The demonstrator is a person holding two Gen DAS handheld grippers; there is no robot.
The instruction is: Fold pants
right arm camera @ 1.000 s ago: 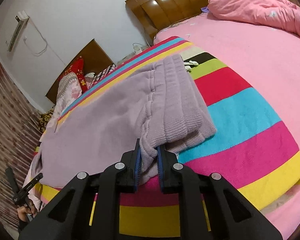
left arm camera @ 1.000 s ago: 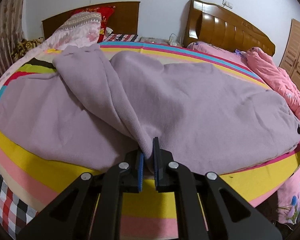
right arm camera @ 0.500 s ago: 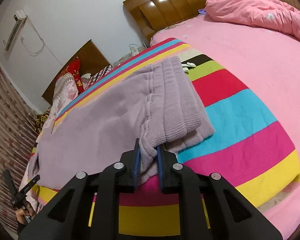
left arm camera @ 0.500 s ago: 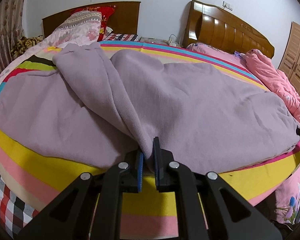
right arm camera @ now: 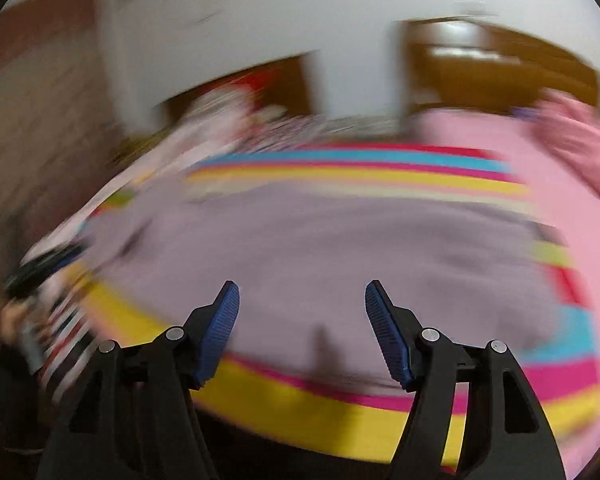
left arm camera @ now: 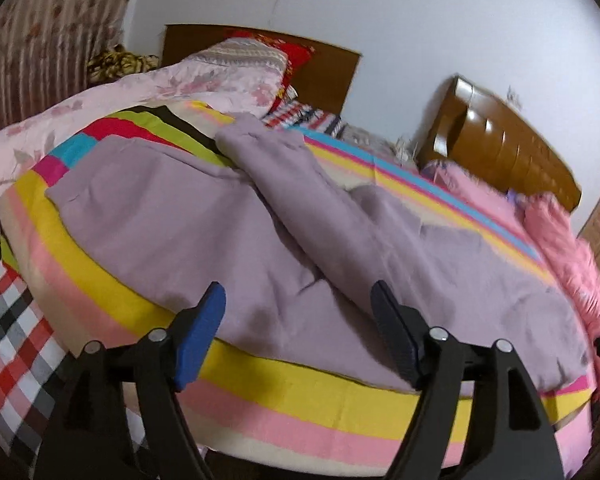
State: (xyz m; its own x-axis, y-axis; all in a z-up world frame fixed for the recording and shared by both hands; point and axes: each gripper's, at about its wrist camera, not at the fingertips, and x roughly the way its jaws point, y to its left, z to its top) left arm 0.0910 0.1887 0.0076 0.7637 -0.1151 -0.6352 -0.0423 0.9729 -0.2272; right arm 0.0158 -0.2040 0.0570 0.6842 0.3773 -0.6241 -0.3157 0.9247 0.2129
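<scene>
Both claws, left claw (left arm camera: 298,304) and right claw (right arm camera: 302,300), gape empty; lilac knit pants (left arm camera: 204,240) lie half-folded (one leg crossing toward eleven o'clock), further folds remaining.

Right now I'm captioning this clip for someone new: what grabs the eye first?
The lilac pants sprawl across the bright striped blanket, one leg folded diagonally over the middle. Both the left gripper and right gripper hang open just before the near edge, holding nothing; the right view is motion-blurred.

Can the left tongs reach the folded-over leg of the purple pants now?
Probably yes: the left tongs are open, and the folded-over leg of the pants lies directly ahead with nothing between.
</scene>
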